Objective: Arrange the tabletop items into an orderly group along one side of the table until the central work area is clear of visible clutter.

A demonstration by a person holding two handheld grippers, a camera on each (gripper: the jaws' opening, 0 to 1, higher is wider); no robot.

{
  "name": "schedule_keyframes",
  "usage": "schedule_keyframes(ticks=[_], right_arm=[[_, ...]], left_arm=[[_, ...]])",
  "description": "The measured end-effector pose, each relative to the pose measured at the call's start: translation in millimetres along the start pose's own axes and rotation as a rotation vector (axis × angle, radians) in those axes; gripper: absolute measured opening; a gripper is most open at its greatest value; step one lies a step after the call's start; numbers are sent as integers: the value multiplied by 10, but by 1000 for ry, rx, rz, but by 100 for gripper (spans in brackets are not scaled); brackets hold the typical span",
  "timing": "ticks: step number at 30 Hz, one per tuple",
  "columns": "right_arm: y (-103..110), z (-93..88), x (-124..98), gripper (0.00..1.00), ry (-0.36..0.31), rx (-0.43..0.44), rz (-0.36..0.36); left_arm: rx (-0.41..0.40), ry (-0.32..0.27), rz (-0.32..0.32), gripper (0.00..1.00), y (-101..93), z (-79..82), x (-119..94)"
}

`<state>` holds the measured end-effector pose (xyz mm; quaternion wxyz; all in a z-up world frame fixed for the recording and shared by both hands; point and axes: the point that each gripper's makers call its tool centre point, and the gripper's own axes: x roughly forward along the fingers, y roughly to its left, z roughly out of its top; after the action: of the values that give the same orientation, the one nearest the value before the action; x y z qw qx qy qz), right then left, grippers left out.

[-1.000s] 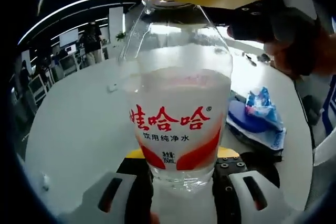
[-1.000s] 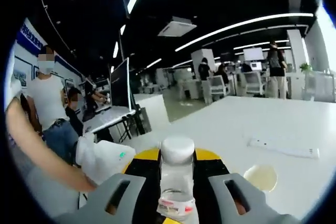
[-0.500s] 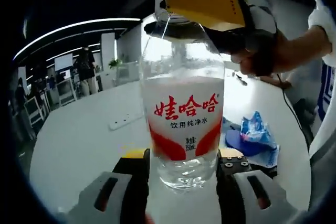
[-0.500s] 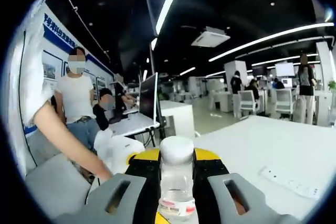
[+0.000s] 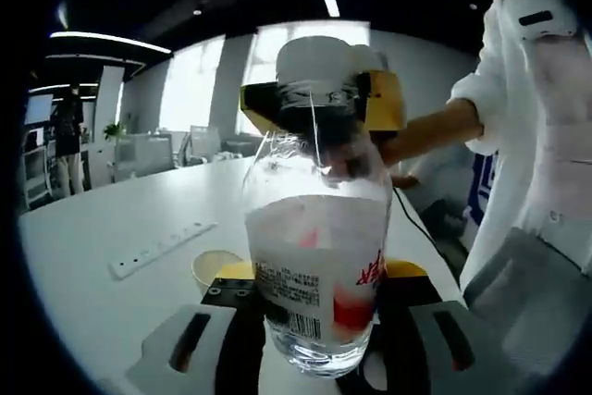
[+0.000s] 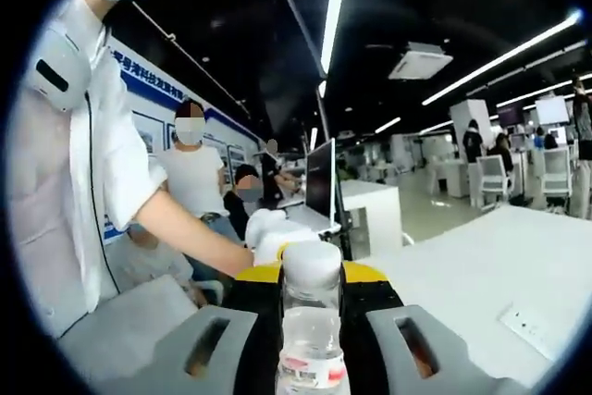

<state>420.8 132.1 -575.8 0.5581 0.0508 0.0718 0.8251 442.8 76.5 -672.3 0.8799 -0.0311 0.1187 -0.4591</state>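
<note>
Open-plan office, white desks [image 6: 518, 256], monitor [image 6: 321, 182], office chairs [image 6: 490, 173], strip ceiling lights [image 6: 338, 6]

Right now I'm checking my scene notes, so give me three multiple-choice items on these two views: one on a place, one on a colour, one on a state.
1. Where does the power strip lie in the left gripper view?
A. on the white table
B. on a chair
C. on the bottle's cap

2. What colour is the cap of the water bottle?
A. blue
B. white
C. green

3. How are the two grippers placed on the bottle?
A. both open, away from it
B. left at the cap, right at the base
C. left gripper at the base, right gripper at the neck

Answers: 1 A, the strip lies flat on the tabletop; 2 B, the cap shows white between the right jaws; 3 C, each view has the bottle between its own jaws.
</note>
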Motion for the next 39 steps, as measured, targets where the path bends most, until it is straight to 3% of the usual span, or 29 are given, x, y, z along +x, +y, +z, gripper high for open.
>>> schedule_keyframes(ticks=[4,8,12,13,15,16,18,24,39], right_arm=[[-29,-25,0,19,14,2,-15],[-102,-40,8,20,31,-1,-50],[-226,140,7,20,-26,-26,-95],[-237,159,6,21,-31,-29,-99],[-425,175,-29,23,7,-76,-176],[-433,206,-39,22,-8,-76,-171],[-521,239,-104,22,-23,-54,-195],[-580,221,-206,22,-12,-72,-226],[-540,2,-764,22,-14,-33,-340]], left_arm=[[-3,15,12,41,44,-35,23],[10,26,79,41,165,-61,15],[28,51,140,41,321,-114,-2],[32,57,146,41,337,-128,-4],[23,42,189,40,460,-148,-32],[22,36,201,40,499,-156,-39],[-4,25,205,40,550,-159,-42],[26,21,200,40,707,-131,1],[32,29,191,41,1163,-276,89]])
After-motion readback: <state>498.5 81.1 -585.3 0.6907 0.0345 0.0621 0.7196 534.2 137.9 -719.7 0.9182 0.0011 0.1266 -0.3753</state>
